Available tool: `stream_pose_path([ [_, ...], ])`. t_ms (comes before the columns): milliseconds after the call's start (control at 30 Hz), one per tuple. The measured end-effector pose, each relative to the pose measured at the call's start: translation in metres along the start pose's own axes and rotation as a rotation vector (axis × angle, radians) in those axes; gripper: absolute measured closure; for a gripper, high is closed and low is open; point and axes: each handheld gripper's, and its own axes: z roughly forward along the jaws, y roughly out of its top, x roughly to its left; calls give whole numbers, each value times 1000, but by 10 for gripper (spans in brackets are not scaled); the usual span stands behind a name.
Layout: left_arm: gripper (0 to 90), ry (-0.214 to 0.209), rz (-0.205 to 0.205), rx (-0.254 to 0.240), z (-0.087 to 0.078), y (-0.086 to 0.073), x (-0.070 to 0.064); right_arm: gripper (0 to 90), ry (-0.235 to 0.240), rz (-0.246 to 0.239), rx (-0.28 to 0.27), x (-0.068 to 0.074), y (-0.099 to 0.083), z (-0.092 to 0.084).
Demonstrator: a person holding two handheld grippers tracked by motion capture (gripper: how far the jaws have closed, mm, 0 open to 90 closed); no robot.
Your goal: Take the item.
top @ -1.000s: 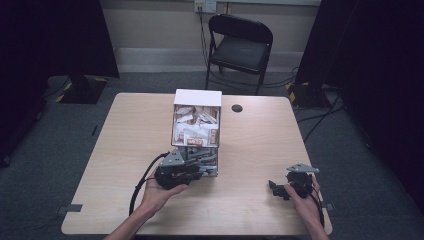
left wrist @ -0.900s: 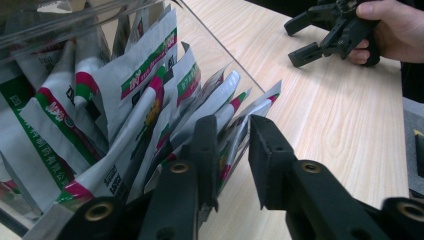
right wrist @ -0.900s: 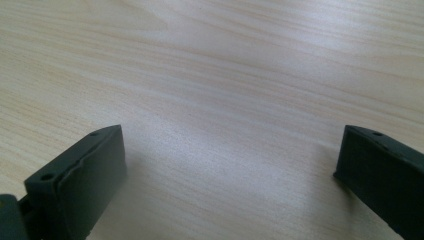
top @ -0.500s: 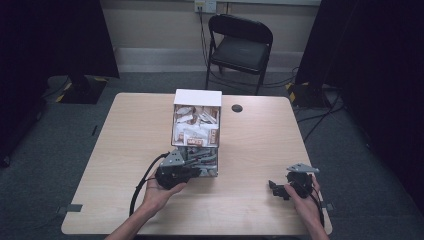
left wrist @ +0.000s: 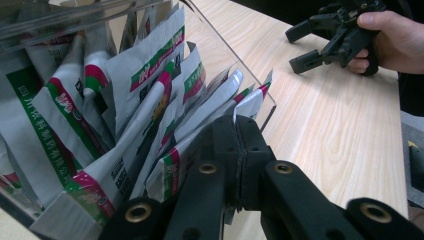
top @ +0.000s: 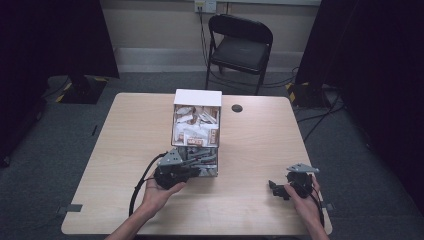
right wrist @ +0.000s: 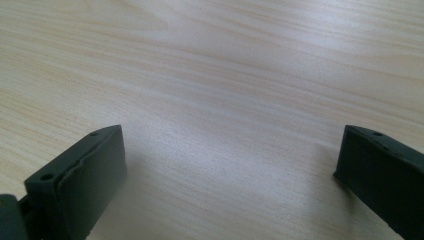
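Observation:
A clear box (top: 197, 98) with a white far end stands mid-table, packed with white sachets (top: 196, 131) printed in red and green. My left gripper (top: 204, 163) lies at the box's near end, its jaws reaching in among the sachets (left wrist: 150, 75). In the left gripper view the left gripper (left wrist: 239, 131) is shut, and the thin edge of one sachet (left wrist: 252, 100) rises from between its tips. My right gripper (top: 274, 187) rests near the table's front right with its jaws wide apart. In its own view the right gripper (right wrist: 225, 165) is open over bare wood.
The light wooden table (top: 260, 150) has a small round black hole (top: 237, 108) behind the box. A black folding chair (top: 240, 45) stands beyond the far edge. The right gripper (left wrist: 325, 42) and its hand show far off in the left gripper view.

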Motion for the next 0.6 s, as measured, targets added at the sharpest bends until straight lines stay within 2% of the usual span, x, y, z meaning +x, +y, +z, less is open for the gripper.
stream_pose_path([
  [600,899,-36,-26,-39,-15,2,1,0,0,-2,-1,0,0,0],
])
